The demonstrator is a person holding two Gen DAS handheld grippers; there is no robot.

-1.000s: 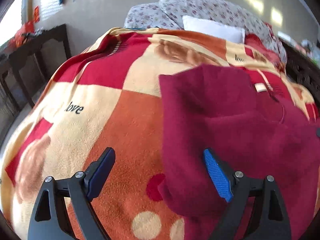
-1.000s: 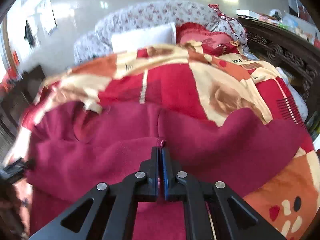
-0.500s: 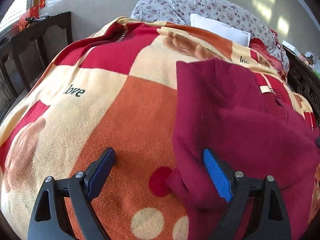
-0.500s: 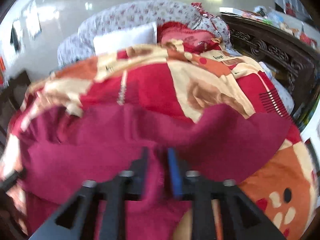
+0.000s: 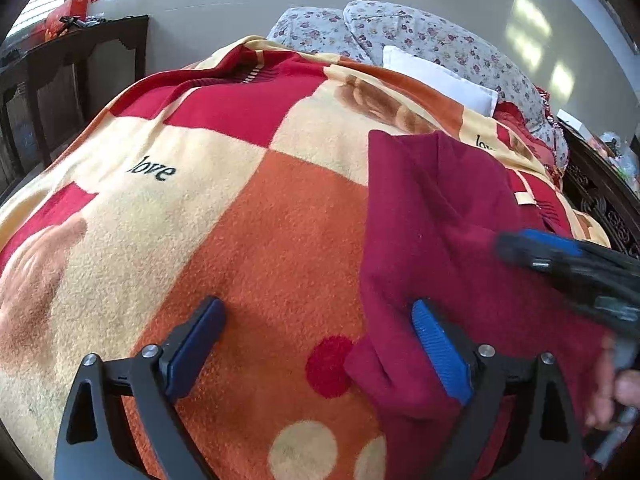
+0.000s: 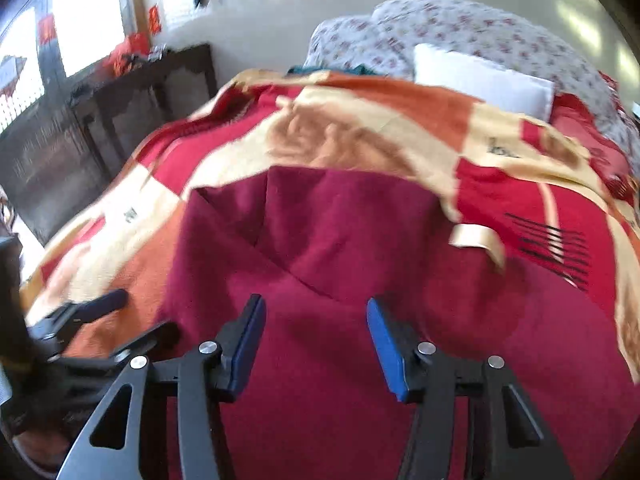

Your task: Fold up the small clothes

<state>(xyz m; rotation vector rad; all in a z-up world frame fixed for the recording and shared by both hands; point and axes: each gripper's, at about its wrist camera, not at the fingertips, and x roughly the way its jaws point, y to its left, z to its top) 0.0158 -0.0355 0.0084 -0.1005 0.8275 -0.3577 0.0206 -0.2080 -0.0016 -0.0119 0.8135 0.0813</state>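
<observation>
1. One maroon garment [image 5: 432, 232] lies on one checked blanket [image 5: 248, 216].
2. Left gripper [image 5: 316, 344]: jaws spreading wide, straddling the garment's edge, unpinched.
3. Right gripper [image 6: 316, 340]: jaws parting above the garment, gripping nothing.

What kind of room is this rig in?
Most likely a home bedroom. The maroon garment lies on a bed covered by a patterned "love" fleece blanket, with a white pillow and floral bedding at the head and dark carved wooden furniture alongside.

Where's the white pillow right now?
The white pillow lies at the bed's far end, upper right in both views, against the floral quilt beyond the patterned blanket.
</observation>
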